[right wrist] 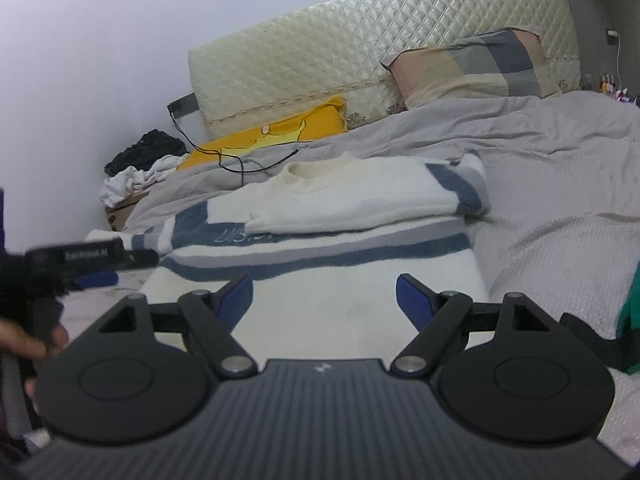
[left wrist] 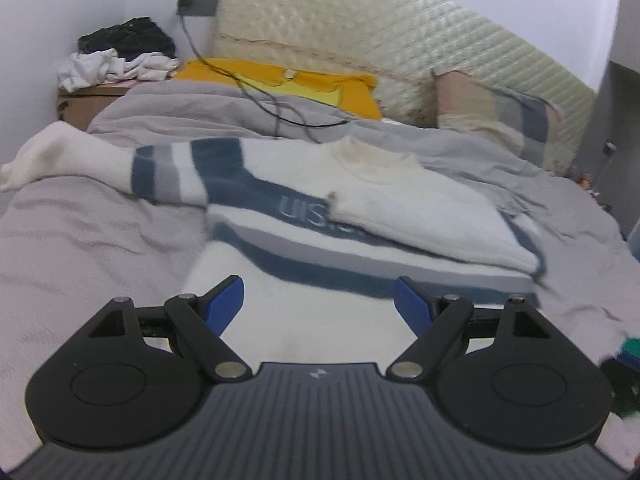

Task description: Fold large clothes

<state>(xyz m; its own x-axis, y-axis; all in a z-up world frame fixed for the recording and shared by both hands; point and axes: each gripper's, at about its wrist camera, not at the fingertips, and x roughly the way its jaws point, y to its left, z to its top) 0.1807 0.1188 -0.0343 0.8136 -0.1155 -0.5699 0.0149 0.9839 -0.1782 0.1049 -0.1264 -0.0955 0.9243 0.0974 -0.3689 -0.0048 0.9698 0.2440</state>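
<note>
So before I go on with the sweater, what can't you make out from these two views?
- Sweater chest lettering: the folded sleeve covers its end in both views.
- Sweater hem: hidden behind the left tool and the right tool.
- Green item: cut off by the right wrist frame edge.
- Small objects far right: too small to identify.

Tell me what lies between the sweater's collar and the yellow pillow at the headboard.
Rumpled grey blanket with a black cable trailing across it fills the stretch between the sweater collar and the yellow pillow. Both wrist views show it.
</note>
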